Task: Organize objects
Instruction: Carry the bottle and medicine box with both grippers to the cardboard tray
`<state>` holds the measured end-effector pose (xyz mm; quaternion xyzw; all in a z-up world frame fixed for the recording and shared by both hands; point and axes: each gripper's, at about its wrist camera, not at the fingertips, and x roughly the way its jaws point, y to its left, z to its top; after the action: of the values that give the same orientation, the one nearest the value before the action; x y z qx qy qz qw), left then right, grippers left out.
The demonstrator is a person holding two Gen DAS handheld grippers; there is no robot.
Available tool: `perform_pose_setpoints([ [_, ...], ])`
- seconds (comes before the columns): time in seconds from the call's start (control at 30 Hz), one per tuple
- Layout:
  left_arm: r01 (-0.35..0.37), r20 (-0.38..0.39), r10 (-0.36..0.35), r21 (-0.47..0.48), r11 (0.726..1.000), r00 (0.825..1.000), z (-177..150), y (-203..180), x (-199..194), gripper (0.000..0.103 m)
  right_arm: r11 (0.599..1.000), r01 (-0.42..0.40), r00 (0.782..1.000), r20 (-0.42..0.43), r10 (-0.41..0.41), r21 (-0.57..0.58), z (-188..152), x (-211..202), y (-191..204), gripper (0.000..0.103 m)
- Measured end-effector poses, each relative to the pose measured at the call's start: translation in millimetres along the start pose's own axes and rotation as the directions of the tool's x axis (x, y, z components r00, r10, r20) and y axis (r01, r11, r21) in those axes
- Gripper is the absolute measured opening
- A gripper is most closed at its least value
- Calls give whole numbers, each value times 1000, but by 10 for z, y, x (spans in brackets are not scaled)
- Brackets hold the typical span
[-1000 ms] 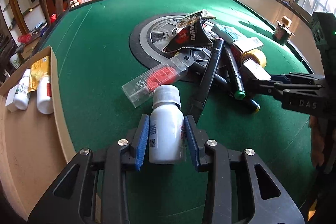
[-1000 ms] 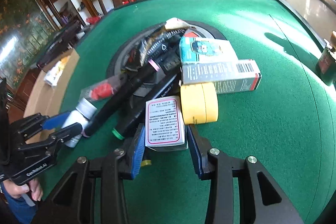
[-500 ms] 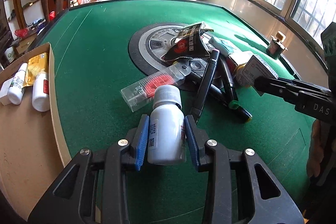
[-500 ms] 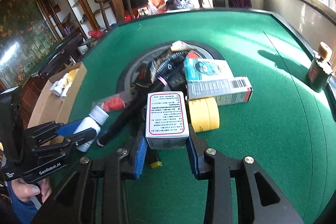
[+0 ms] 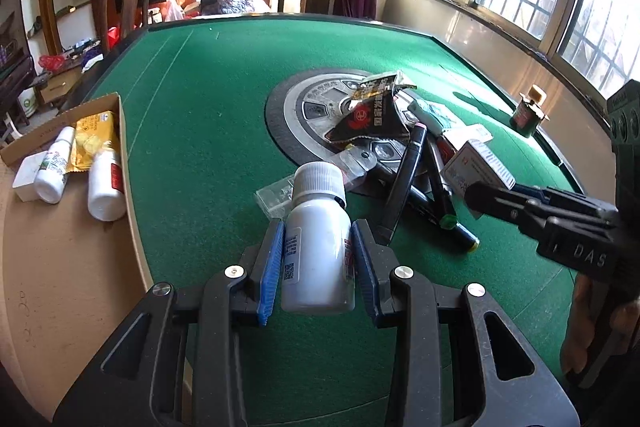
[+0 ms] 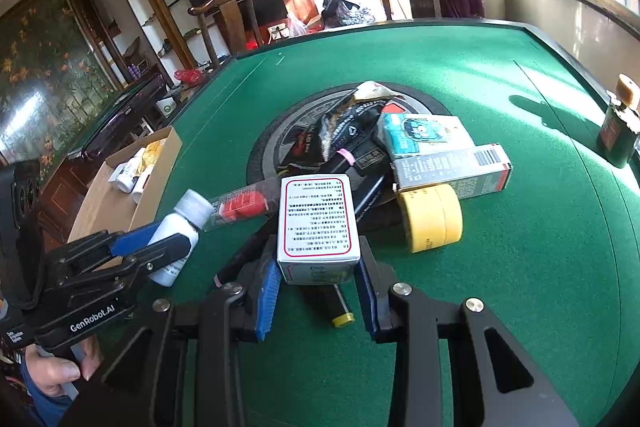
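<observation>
A white plastic bottle (image 5: 316,247) with a ribbed white cap hangs just above the green felt, and my left gripper (image 5: 319,231) is shut on its body. The right wrist view shows that bottle (image 6: 180,223) in the left gripper (image 6: 172,237) at the lower left. My right gripper (image 6: 318,259) is shut on a small white box (image 6: 316,223) with red-bordered print, held above the pile. In the left wrist view the box (image 5: 476,167) sits in the right gripper (image 5: 474,193) at the right.
An open cardboard box (image 5: 122,131) at the table's left edge holds two white bottles, a yellow packet and a small white box. The centre pile has black markers (image 5: 404,179), a snack packet (image 5: 372,115), yellow tape (image 6: 432,219) and a long carton (image 6: 452,171). A green bottle (image 6: 618,131) stands far right.
The right gripper has raised the small white box off the pile and away from the yellow tape. The left gripper has lifted the white bottle slightly; both views now look further across the table.
</observation>
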<state>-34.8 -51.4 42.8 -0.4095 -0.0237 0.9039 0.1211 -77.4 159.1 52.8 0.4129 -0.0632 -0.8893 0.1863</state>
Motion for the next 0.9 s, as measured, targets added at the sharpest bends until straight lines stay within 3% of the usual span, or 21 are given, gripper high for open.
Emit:
perform_pose_setpoints([
  [0.9,-44,49,44,11,999,998,-8,3,-113,34,1000,-11,1000,-15,10,-22,-44,132,177,35],
])
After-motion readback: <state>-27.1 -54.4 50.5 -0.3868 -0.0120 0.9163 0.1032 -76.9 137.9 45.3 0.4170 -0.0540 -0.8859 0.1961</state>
